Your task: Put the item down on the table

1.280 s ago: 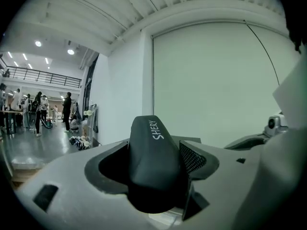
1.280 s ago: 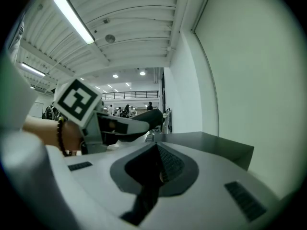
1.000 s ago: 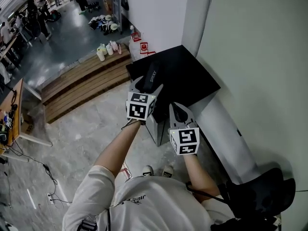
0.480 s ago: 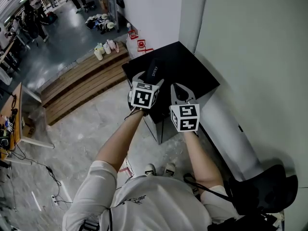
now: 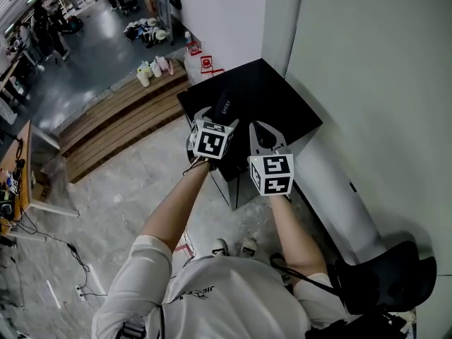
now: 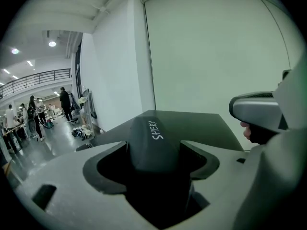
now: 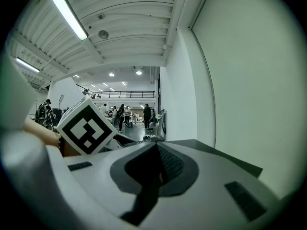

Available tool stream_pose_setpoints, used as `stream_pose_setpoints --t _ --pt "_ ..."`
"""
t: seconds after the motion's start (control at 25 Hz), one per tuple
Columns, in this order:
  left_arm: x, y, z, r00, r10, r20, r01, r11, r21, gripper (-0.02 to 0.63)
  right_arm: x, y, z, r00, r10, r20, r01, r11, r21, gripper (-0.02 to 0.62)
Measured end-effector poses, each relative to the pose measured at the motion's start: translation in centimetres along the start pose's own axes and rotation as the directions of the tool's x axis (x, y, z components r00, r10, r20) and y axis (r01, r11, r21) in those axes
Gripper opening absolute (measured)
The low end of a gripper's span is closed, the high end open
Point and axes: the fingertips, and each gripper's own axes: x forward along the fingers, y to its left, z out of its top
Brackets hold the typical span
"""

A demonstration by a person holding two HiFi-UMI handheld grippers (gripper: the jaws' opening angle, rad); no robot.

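A dark oblong case point(image 6: 152, 143) with pale lettering sits between the jaws of my left gripper point(image 6: 152, 159), which is shut on it. In the head view the case point(image 5: 225, 105) sticks out over the near left part of the black table point(image 5: 272, 101). My right gripper point(image 5: 264, 138) is held beside the left one, above the table's near edge. Its jaws are closed together with nothing between them in the right gripper view point(image 7: 158, 169). Whether the case touches the tabletop is hidden.
The black table stands in a corner, against a white wall point(image 5: 367, 83) on the right and a pillar point(image 5: 219, 13) behind. A wooden platform point(image 5: 120, 119) with bottles lies on the floor to the left. A black chair point(image 5: 385, 284) is at lower right.
Both grippers have moved forward toward the table over the last second, the right one drawing level with the left. The case stays held in the left gripper. Little has moved in the last half second.
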Motion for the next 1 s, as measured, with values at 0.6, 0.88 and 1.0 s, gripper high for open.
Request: stream_pose_setpoints --t 0.6,0.88,1.0 --pt "-0.9 0.2 0.5 0.999 0.011 0.03 -0.011 1.0 0.015 0.351 0.3 0.0 -0.3 1.0 -0.002 -0.003 0.002 1.0 0.006 0.003" --pt "-7.3 -1.2 4.5 0.984 0.019 0.175 -0.023 0.999 0.022 0.35 -0.7 0.2 0.8 1.0 0.003 0.019 -0.003 1.0 -0.006 0.003" --pt "-10.1 -3.1 5.5 0.967 -0.012 0.253 0.007 1.0 0.02 0.299 -2.2 1.2 1.2 1.0 0.022 0.012 -0.023 0.999 0.022 0.003"
